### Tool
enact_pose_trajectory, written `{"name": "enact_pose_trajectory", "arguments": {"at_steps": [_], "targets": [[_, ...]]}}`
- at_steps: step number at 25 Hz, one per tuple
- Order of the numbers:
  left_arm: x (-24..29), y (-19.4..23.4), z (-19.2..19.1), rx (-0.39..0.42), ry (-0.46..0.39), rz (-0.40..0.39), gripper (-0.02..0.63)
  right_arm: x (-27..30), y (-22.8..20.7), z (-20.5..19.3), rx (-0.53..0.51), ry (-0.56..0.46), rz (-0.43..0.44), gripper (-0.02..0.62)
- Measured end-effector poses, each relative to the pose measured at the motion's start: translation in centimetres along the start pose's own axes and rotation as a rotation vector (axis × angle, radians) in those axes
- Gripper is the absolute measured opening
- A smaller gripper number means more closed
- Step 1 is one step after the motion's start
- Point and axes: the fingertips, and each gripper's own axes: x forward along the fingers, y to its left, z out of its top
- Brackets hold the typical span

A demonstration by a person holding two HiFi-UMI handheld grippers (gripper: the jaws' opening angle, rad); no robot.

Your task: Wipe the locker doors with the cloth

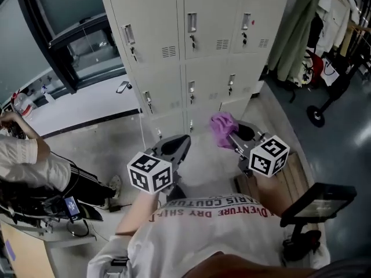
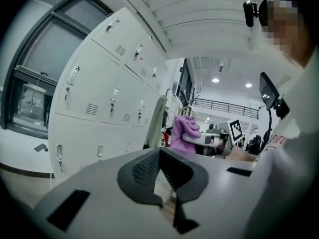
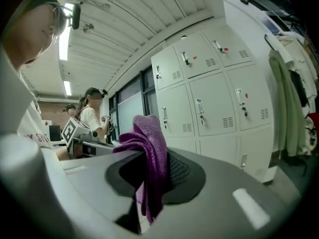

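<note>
The pale grey lockers (image 1: 203, 51) stand in front of me, doors closed, keys in the locks. My right gripper (image 1: 233, 136) is shut on a purple cloth (image 1: 222, 126), held low before the bottom row of doors and apart from them. In the right gripper view the cloth (image 3: 149, 133) bunches up between the jaws of that gripper (image 3: 152, 159) and hangs down, with the lockers (image 3: 214, 93) beyond. My left gripper (image 1: 181, 141) hangs to the left at the same height, shut with nothing in it. The left gripper view shows its own tip (image 2: 160, 151), the cloth (image 2: 183, 132) and the lockers (image 2: 99, 83).
A person (image 1: 29, 161) sits at a desk on the left. Coats (image 1: 295, 33) hang right of the lockers, beside a wheeled black stand (image 1: 316, 114). A wooden board (image 1: 287, 181) lies on the floor at my right, near a dark screen on a post (image 1: 319, 201).
</note>
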Motion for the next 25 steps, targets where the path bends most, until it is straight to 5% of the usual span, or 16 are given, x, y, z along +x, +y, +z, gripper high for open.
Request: {"name": "enact_pose_trajectory", "arguments": {"at_steps": [4,9,17,25], "targets": [[-1.9,-12.1,-4.1,0.004,0.013,-0.026,-0.001,-11.8,3.7,-3.0,0.016,0.01,-0.009,0.057],[-6.5,-22.3,-4.8,0.02,0.004,-0.009,0.0,-21.3,9.0,-3.0,0.058,-0.024,0.021,0.057],[-14.6,-31.6,-6.1,0.067,0.01,-0.003,0.0,-28.5,19.8,-3.7,0.04,-0.029,0.075,0.057],[-27.3,-38.4,-11.4,0.099,0.027,-0.031,0.0,-33.9,34.7,-8.0,0.081,-0.03,0.074,0.057]]}}
